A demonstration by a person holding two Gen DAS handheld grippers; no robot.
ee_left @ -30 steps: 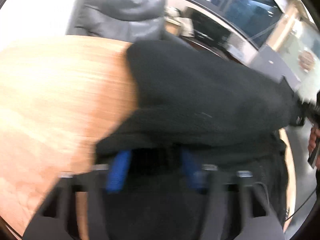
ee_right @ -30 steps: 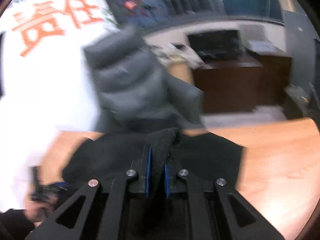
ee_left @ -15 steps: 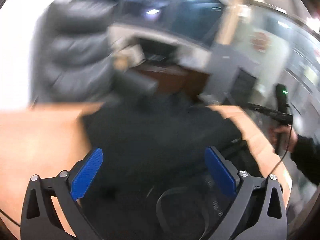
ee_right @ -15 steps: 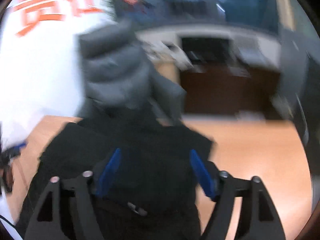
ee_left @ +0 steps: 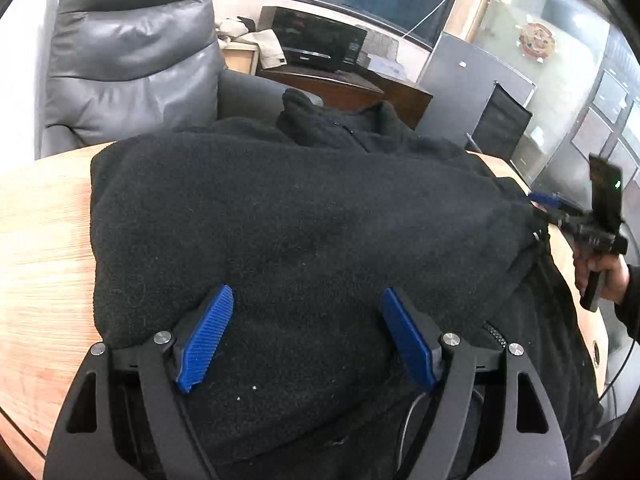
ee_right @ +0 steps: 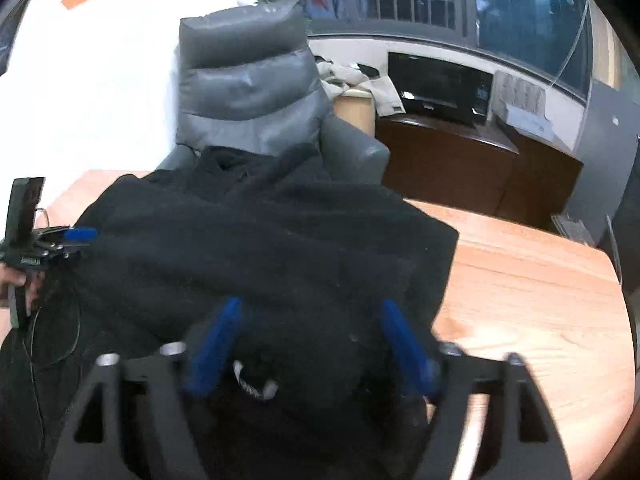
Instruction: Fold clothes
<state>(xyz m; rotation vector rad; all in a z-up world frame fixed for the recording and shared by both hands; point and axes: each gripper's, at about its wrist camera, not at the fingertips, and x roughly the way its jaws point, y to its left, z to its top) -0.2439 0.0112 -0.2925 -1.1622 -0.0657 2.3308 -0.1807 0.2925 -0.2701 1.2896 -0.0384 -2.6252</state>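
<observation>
A black fleece garment (ee_left: 304, 224) lies folded over in a thick bundle on the wooden table (ee_left: 44, 240); its collar and zipper point toward the far edge. My left gripper (ee_left: 306, 328) is open, blue pads spread just above the garment's near edge, holding nothing. The right gripper shows at the garment's right end in the left wrist view (ee_left: 548, 202). In the right wrist view the same garment (ee_right: 272, 248) fills the middle. My right gripper (ee_right: 310, 344) is open over its near edge. The left gripper appears at the left there (ee_right: 76, 236).
A grey leather armchair (ee_left: 132, 52) stands behind the table's far edge. A dark cabinet with a black monitor (ee_right: 440, 84) is beyond it. Bare table surface (ee_right: 532, 280) lies to the right of the garment. A thin cable (ee_right: 52, 344) hangs at the left.
Both grippers let go of the garment and opened. The folded fleece now rests on the table, and both grippers sit just behind its near edge.
</observation>
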